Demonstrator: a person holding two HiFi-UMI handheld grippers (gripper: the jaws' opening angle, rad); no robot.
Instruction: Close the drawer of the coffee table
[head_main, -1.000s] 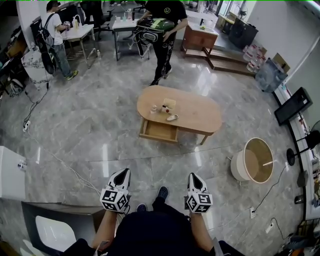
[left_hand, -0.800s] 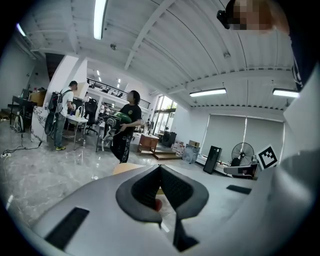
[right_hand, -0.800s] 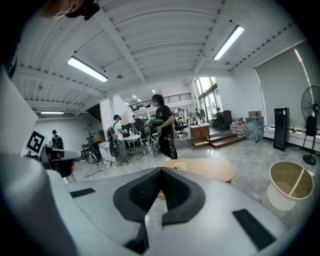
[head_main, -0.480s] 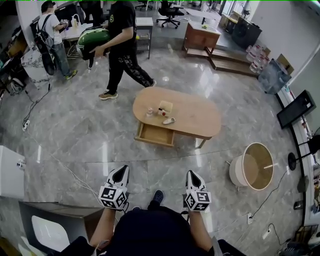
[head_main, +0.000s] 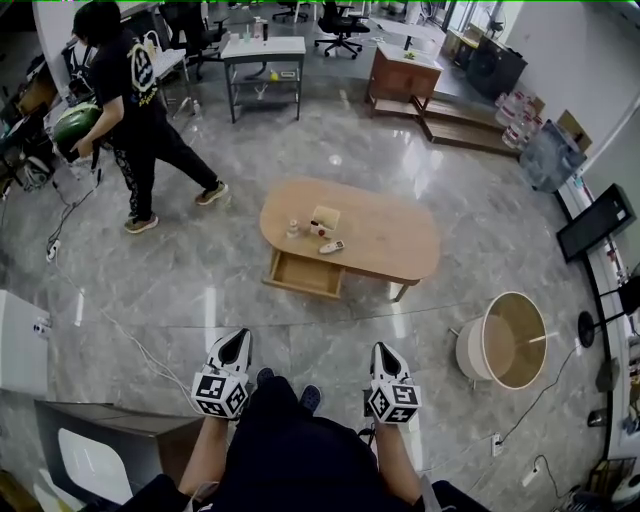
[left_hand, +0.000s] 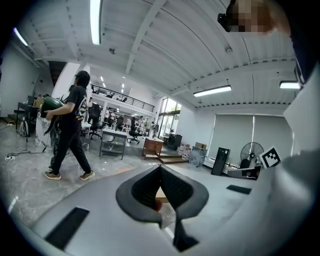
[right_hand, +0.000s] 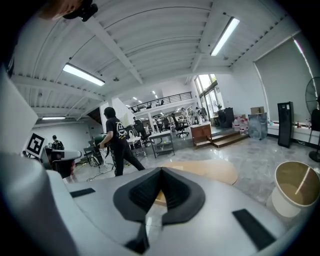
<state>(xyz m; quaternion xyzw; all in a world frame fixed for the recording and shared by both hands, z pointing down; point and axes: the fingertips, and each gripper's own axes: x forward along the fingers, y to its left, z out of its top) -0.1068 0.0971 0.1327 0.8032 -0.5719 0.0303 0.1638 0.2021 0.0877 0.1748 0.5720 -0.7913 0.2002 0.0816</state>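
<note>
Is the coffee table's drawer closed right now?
No, the drawer juts out open from the coffee table's near side.

Glossy grey marble floor (head_main: 200, 260), white beamed ceiling (left_hand: 165, 45) with strip lights (left_hand: 95, 20), tall windows (left_hand: 167, 107) at the far end, steel worktable (head_main: 263, 48), low wooden cabinet (head_main: 403, 72), office chair (head_main: 340, 20), black screen (head_main: 594, 222) by the wall, standing fan (left_hand: 248, 150)

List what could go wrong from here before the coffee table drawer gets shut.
1. The floor cable lies near the person's path, so a trip seems possible.
2. A hard push on the open drawer might jolt the small items standing on the coffee table.
</note>
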